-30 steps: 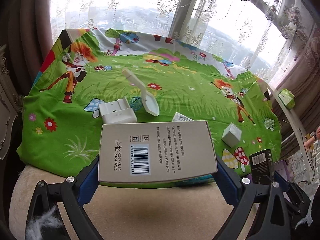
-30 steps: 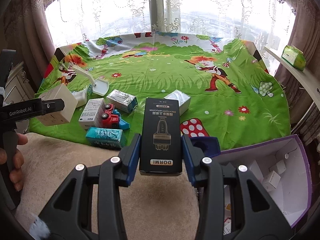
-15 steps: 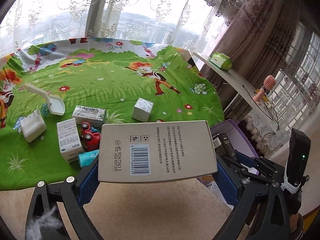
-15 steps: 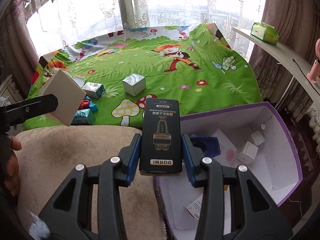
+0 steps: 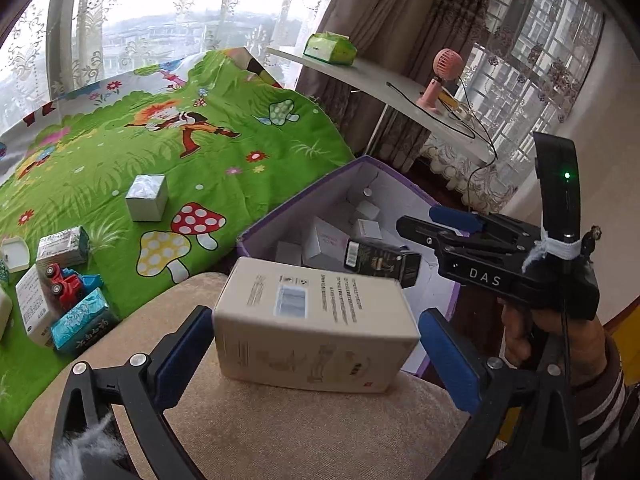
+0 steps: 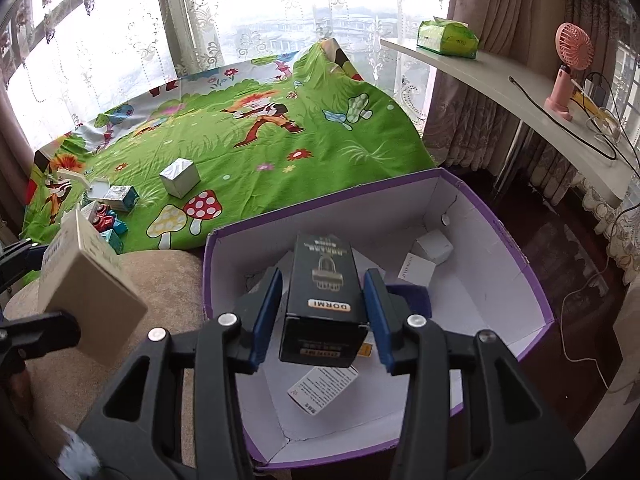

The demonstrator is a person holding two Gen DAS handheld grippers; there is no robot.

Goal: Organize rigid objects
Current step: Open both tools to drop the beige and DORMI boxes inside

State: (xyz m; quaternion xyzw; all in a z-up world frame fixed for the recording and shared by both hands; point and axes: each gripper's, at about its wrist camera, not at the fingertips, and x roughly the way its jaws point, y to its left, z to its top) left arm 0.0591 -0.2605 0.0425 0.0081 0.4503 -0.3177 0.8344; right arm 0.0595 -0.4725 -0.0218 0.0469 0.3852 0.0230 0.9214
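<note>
Half a second ago both grippers clamped their loads; now the right gripper (image 6: 324, 312) has spread, and the black DORMI carton (image 6: 322, 300) tips free over the purple-rimmed white cardboard bin (image 6: 532, 280). The left gripper (image 5: 316, 344) is spread too, its beige rectangular carton (image 5: 316, 320) apparently dropping short of the bin, above the tan cushion (image 5: 280, 432), though blur prevents certainty.

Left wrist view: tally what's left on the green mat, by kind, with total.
Cartons: 4 (silver carton, patterned carton, white carton, teal carton)
Toy truck: 1
White plastic pieces: 2 (scoop, block, both cut off at the frame edge)
Total: 7
</note>
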